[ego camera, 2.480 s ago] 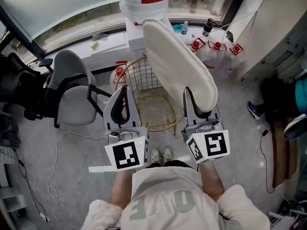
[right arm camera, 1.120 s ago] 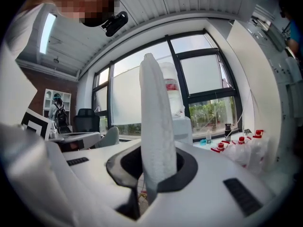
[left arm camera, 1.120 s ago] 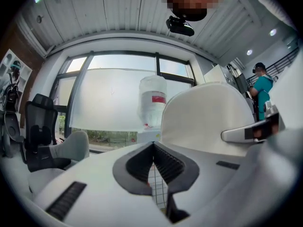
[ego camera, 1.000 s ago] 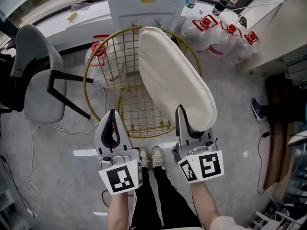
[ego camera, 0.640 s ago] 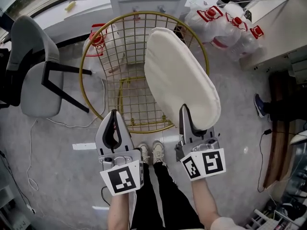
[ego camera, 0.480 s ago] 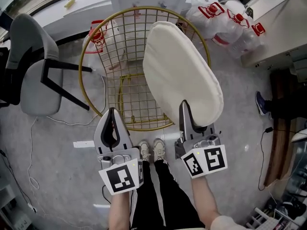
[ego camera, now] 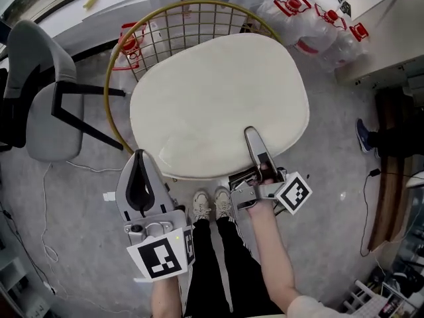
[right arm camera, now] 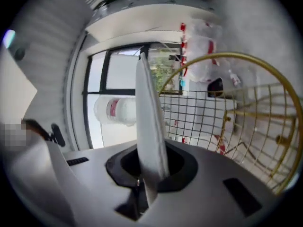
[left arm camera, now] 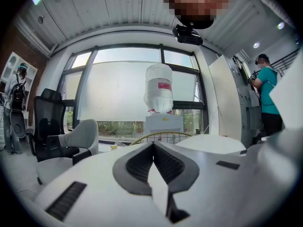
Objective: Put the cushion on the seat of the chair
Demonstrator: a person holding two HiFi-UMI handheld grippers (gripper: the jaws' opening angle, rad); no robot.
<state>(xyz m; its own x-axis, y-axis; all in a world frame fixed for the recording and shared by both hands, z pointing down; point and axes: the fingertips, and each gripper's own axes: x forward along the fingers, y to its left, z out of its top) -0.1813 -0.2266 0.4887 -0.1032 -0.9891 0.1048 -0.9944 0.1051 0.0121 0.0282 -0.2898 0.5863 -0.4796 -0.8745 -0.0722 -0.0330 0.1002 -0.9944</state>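
The cream oval cushion (ego camera: 218, 105) lies flat, spread over the gold wire chair (ego camera: 192, 3), hiding the seat; whether it rests on the seat I cannot tell. My right gripper (ego camera: 250, 134), rolled onto its side, is shut on the cushion's near right edge. In the right gripper view the cushion (right arm camera: 147, 126) runs edge-on out of the jaws of the right gripper (right arm camera: 150, 174), with the chair's wire back (right arm camera: 246, 58) beyond. My left gripper (ego camera: 139, 154) hangs by the near left edge, shut and empty. In the left gripper view the left gripper (left arm camera: 153, 145) has its pads together.
A grey office chair (ego camera: 40, 105) stands at the left. Packs of water bottles (ego camera: 318, 18) lie at the back right, and a water dispenser (left arm camera: 158, 89) stands behind the gold chair. The person's shoes (ego camera: 212, 204) sit just before the chair. A person in teal (left arm camera: 267, 98) stands at the right.
The cushion swung from standing on edge to lying flat over the gold chair. My right gripper rolled onto its side and came down with it. The left gripper sank a little.
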